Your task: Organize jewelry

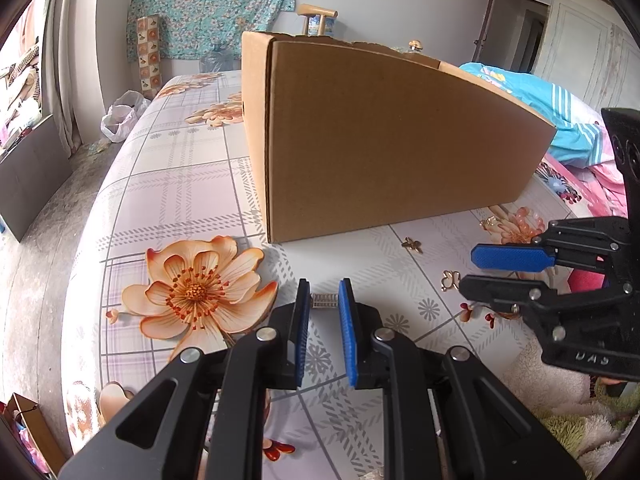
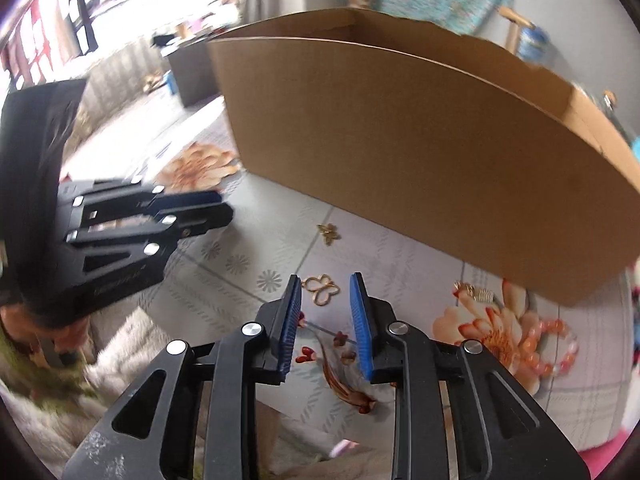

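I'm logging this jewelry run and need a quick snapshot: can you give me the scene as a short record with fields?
surface: floral checked bedsheet
container: open cardboard box, standing on the sheet
left gripper: shut on a small silver ring-like piece
right gripper: fingers apart, either side of a gold butterfly charm lying on the sheet
loose pieces: gold bee-shaped charm, coral bead bracelet, small gold-and-silver piece

Bright daylight, fisheye warp, motion blur

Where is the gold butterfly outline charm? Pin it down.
In the right wrist view the butterfly charm lies on the floral sheet just ahead of the right gripper, before the cardboard box.
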